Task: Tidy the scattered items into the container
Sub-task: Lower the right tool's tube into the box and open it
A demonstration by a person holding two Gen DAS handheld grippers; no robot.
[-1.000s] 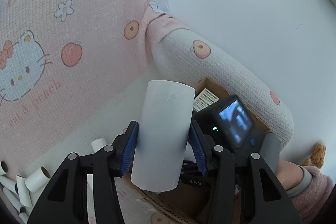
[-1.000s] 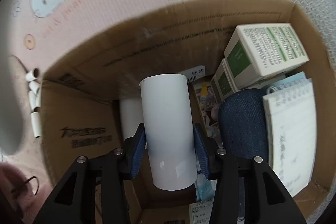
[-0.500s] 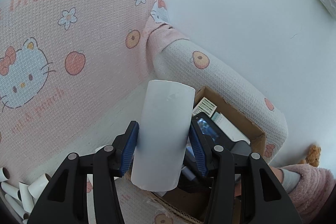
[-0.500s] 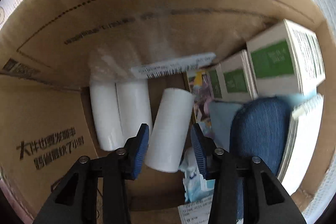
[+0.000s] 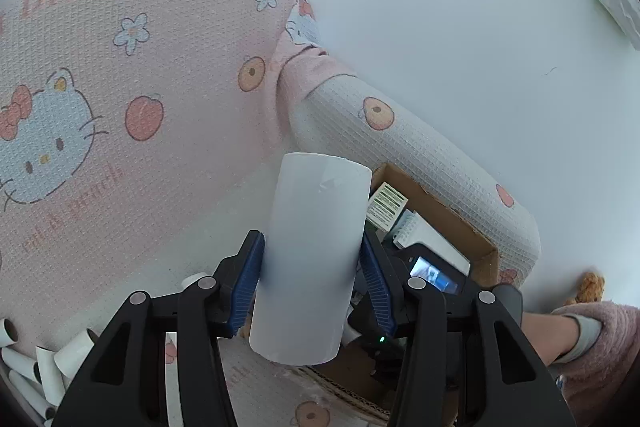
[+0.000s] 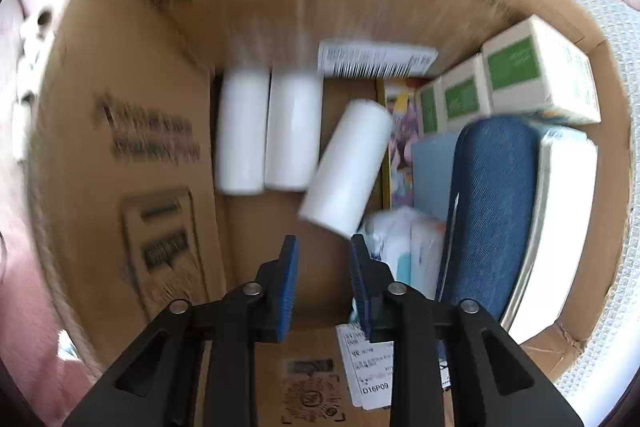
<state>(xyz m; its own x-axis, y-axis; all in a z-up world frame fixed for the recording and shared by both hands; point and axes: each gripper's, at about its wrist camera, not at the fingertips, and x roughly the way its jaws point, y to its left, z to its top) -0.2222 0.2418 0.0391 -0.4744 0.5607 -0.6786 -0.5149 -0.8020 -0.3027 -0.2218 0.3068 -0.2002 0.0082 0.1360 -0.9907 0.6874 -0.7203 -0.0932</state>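
1. Nearest to me, the left gripper (image 5: 312, 287) has its fingers pinching a white roll (image 5: 312, 259) upright between the blue pads; I hold it above the near edge of the cardboard box (image 5: 452, 211), not yet inside.
2. The right gripper (image 6: 323, 279) points straight down into the box (image 6: 120, 131); its fingers are closing with nothing between them.
3. Just beyond those fingertips a loose roll (image 6: 346, 165) lies tilted on the box floor, its far end against a colourful booklet (image 6: 402, 155).
4. Further in, two more rolls (image 6: 272, 137) lie side by side against the left wall, touching each other. So three rolls are in, by my count.
5. On the right side the box also holds a blue fabric case (image 6: 490, 211), a notebook (image 6: 560, 223) and green-labelled cartons (image 6: 520, 75).
6. What is left: the roll in my left fingers, and a heap of bare cardboard tubes (image 5: 44, 363) lying on the pink patterned blanket (image 5: 120, 99) outside the box. I judge the job well under way but not close to done.
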